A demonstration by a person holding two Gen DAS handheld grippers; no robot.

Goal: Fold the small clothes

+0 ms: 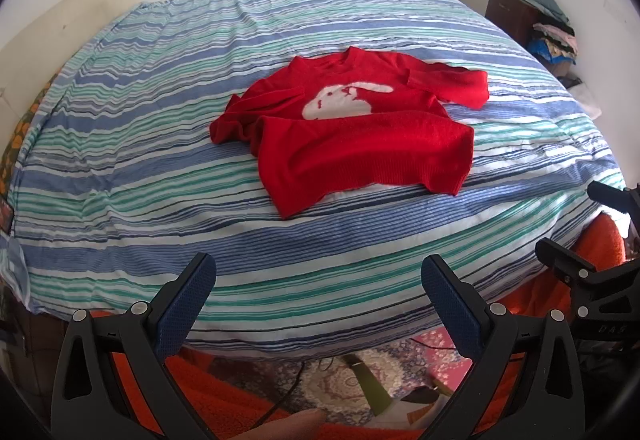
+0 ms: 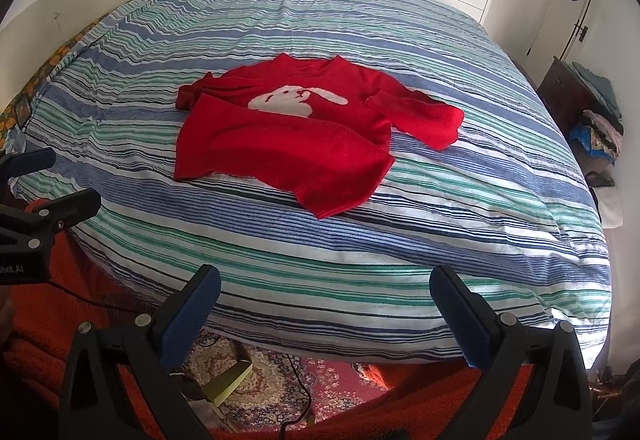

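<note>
Well beyond both grippers' spread jaws, red sweater (image 1: 352,128) lies flat.

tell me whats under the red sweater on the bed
The red sweater lies directly on the striped bedcover, which shows all around it. Whatever sits beneath the fabric itself is covered and cannot be seen.

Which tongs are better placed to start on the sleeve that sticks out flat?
Probably the right tongs. They are open, and the flat sleeve of the red sweater lies on their side. The left tongs, also open, sit nearer the bunched sleeve.
</note>
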